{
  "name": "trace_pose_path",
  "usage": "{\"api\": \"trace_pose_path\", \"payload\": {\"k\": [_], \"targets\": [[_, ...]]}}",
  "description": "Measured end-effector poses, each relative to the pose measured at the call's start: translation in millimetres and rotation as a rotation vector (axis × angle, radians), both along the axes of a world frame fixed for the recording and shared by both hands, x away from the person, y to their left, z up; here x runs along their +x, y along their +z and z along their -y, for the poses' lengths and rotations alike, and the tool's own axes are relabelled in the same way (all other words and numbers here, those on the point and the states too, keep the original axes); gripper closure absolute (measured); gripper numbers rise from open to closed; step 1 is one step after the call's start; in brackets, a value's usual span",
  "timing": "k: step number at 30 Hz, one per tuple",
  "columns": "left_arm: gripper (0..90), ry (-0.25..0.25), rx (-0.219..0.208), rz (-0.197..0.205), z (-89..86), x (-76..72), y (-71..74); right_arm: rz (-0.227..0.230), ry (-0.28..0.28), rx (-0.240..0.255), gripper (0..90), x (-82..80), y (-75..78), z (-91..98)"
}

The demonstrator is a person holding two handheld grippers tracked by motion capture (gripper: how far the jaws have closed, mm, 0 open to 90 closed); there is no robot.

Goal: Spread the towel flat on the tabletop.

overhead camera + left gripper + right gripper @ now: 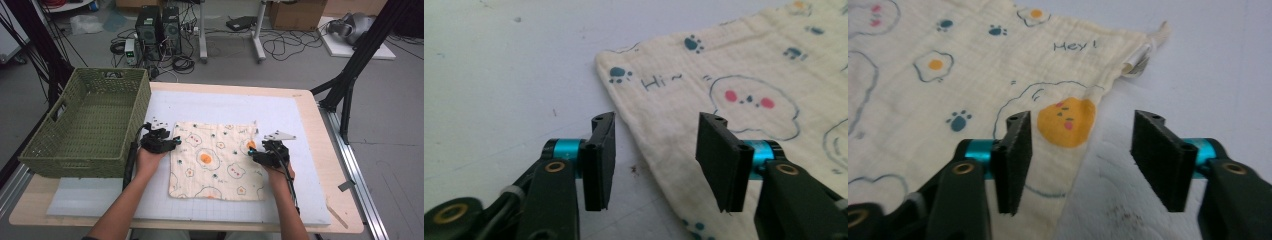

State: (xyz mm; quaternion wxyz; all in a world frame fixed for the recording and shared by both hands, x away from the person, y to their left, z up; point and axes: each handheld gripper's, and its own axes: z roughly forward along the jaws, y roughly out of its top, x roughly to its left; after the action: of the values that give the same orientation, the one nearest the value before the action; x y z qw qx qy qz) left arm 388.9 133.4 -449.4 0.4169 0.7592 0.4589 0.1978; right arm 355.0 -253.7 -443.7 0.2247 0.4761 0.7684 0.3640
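Observation:
A cream cloth [215,160] printed with fried eggs, paw prints and clouds lies spread flat on the white mat [225,105]. My left gripper [175,143] is at the cloth's left edge, near its far corner. In the left gripper view the gripper [657,120] is open, and the edge of the cloth [724,65] runs between the jaws without being pinched. My right gripper [250,152] is at the right edge. In the right gripper view it [1083,117] stands open, one jaw over the cloth [973,60] and the other over bare mat.
A green woven basket [75,155] stands at the table's left side, close to my left hand. A small white tag [1140,55] sticks out at the cloth's far right corner. Bare mat lies beyond the cloth and to its right, up to the wooden table edge [330,150].

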Motion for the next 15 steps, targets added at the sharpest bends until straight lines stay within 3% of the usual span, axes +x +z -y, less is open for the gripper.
{"api": "trace_pose_path", "payload": {"k": [2, 4, 6, 8, 11, 15], "targets": [[48.9, -0.015, -0.002, -0.006, 1.0, -0.2, -0.7, -0.030, 0.005, -0.020, 57.9, 7.3, -4.2, -3.6], [49.4, -0.025, 0.001, -0.006, 2.7, -0.8, -0.8, -0.028, 0.021, -0.002, 75.8, 9.0, -4.7, -3.8], [49.5, -0.035, 0.020, -0.005, 4.1, -1.3, -0.8, -0.007, -0.006, -0.071, 83.9, 8.6, -2.8, -5.8], [49.1, -0.037, 0.029, -0.003, 5.9, -2.1, -0.9, 0.005, -0.045, -0.110, 82.4, 8.5, -2.6, -4.6], [48.2, -0.040, 0.036, -0.003, 7.0, -2.9, -0.8, 0.006, -0.080, -0.100, 70.4, 8.7, -2.4, 0.3], [45.5, -0.053, -0.023, 0.013, 3.9, -8.9, 1.0, 0.034, -0.083, -0.047, 54.8, 2.5, 5.0, 9.0]]}}
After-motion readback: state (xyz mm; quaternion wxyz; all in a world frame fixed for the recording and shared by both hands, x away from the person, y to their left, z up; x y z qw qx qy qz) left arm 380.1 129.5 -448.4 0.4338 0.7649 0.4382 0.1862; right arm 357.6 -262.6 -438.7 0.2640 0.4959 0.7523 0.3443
